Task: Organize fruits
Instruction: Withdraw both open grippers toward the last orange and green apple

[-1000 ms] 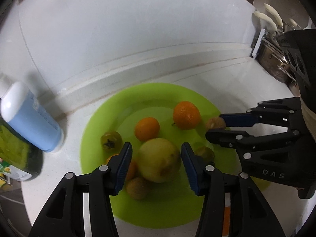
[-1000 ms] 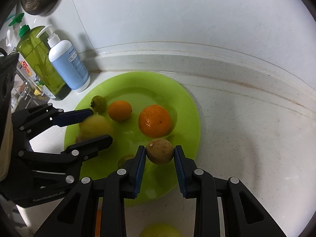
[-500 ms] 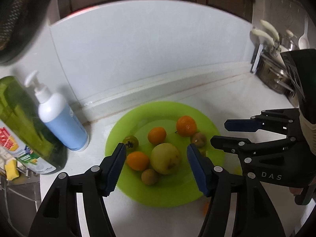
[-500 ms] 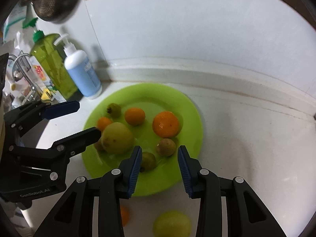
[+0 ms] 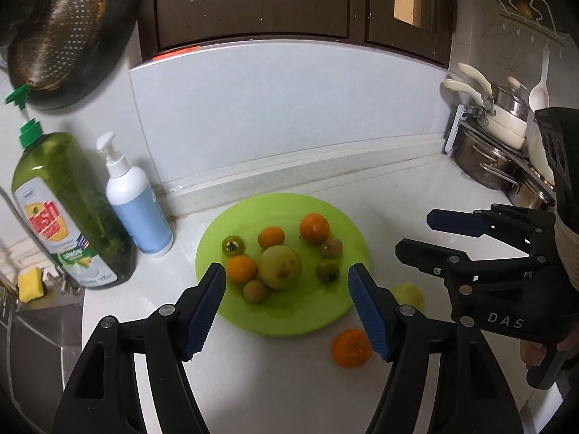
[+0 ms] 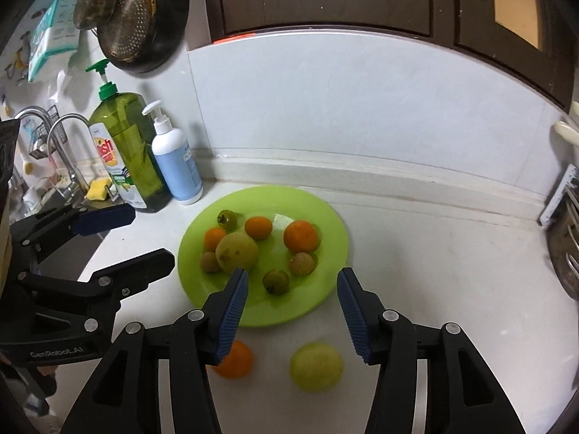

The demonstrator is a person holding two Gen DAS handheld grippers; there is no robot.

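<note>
White kitchen counter point(image 6: 434, 260) under dark cabinets. Green plate point(image 6: 325, 217) on it near the back wall, carrying a large yellow-green fruit point(image 6: 237, 252), three oranges, small brown and green fruits. Off the plate, just beside its near rim: one orange point(image 6: 235, 360) and one yellow fruit point(image 6: 315, 366). Left gripper point(image 5: 286, 300) and right gripper point(image 6: 292, 298) above the near rim, fingers wide apart, holding nothing. Soap bottles point(image 6: 177, 159) beside the sink.

My two wrist cameras looked down from above the counter toward twelve o'clock, both sharing the green plate point(image 5: 347, 231) point(image 6: 336, 224).
</note>
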